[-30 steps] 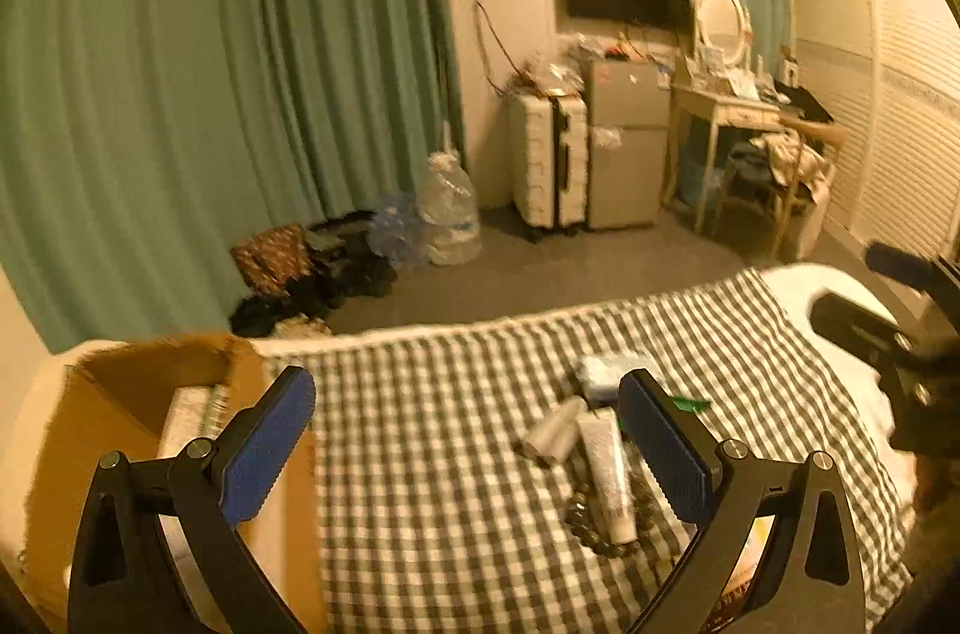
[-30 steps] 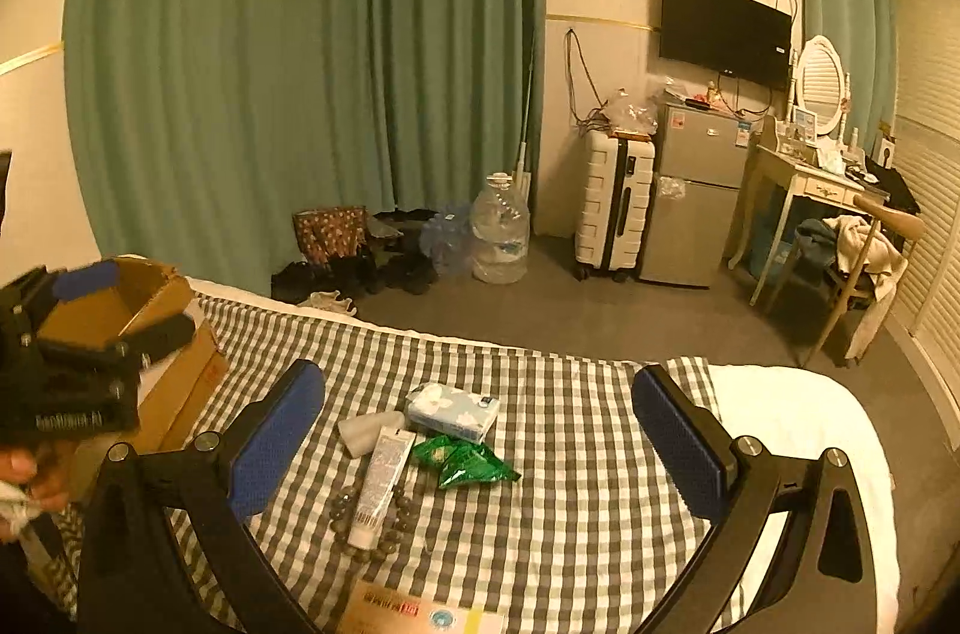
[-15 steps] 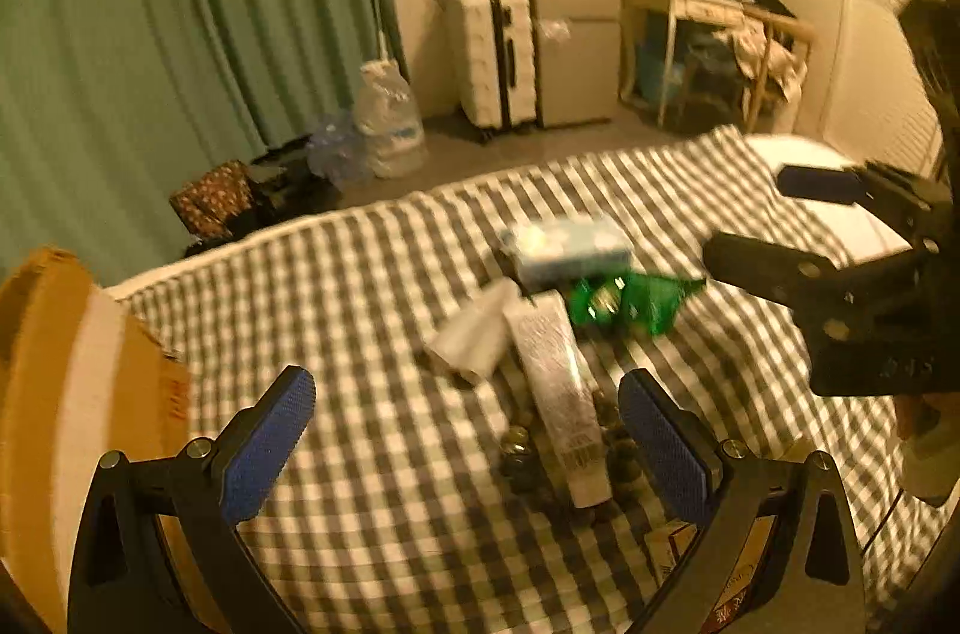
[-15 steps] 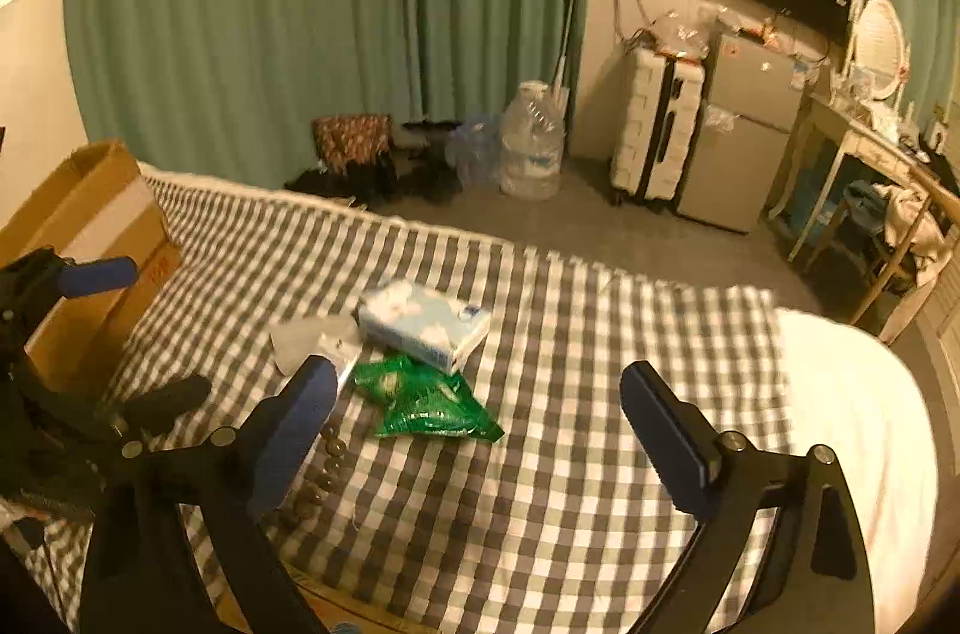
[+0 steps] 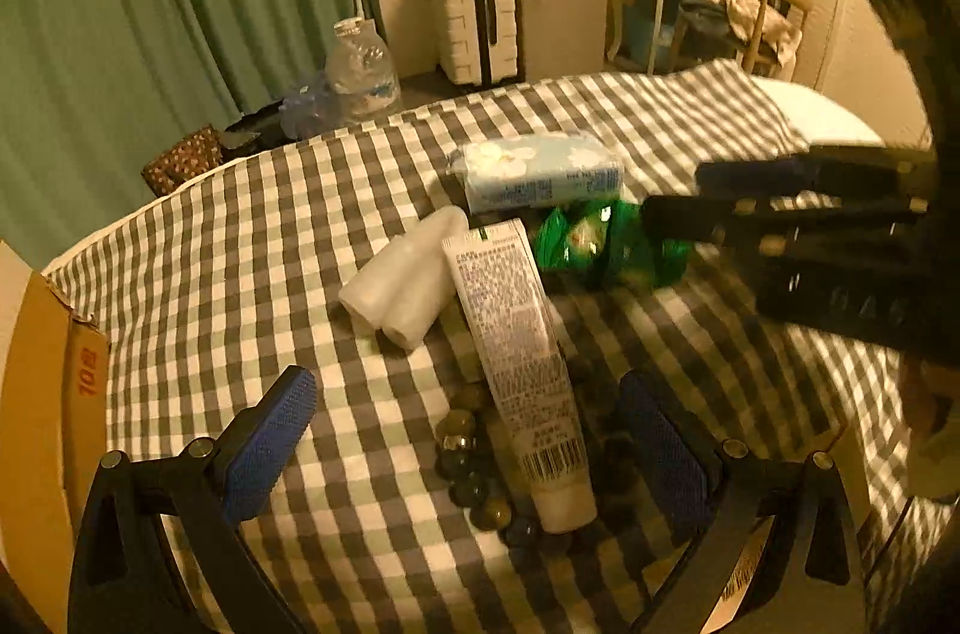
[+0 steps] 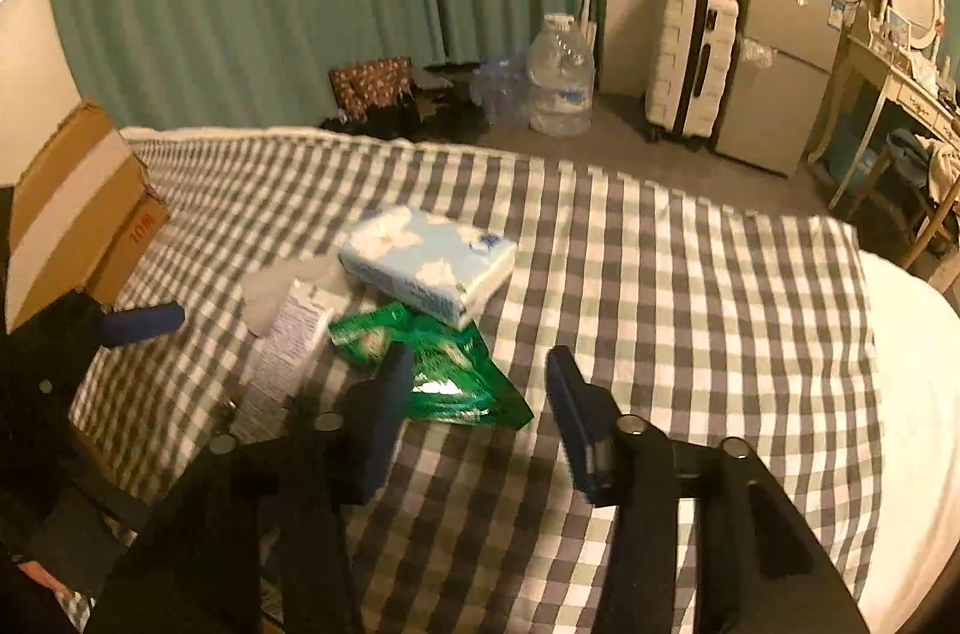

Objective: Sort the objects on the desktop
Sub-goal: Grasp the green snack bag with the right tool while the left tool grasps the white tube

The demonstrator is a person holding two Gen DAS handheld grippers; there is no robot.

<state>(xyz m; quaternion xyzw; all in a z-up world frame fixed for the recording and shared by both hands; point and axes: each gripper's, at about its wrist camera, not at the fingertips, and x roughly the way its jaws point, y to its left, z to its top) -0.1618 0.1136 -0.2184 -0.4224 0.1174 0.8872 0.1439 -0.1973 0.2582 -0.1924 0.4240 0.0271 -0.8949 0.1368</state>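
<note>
Descent of both grippers toward the clutter on the grey-and-white checked cloth (image 5: 228,238) was noted against the frames a second earlier, when the room was mostly seen. Left gripper (image 5: 468,430) was held wide open, straddling the white printed squeeze tube (image 5: 516,352) lying across the dark beaded bracelet (image 5: 474,460) at 6 o'clock. Right gripper (image 6: 474,394) was narrowed from its earlier wide spread, jaws part open around the crinkled green foil packet (image 6: 444,370); no grip was made yet. A pickup of packet and tube was judged imminent. The pale blue tissue pack (image 6: 426,256) sat at 12 o'clock of the packet, the white plastic bottles (image 5: 408,280) at 10 o'clock of the tube. The brown cardboard box (image 6: 72,214), likely the bin, was cut off at 9 o'clock. Bracelet beads were partly hidden; motion blur smeared the right fingers.
</note>
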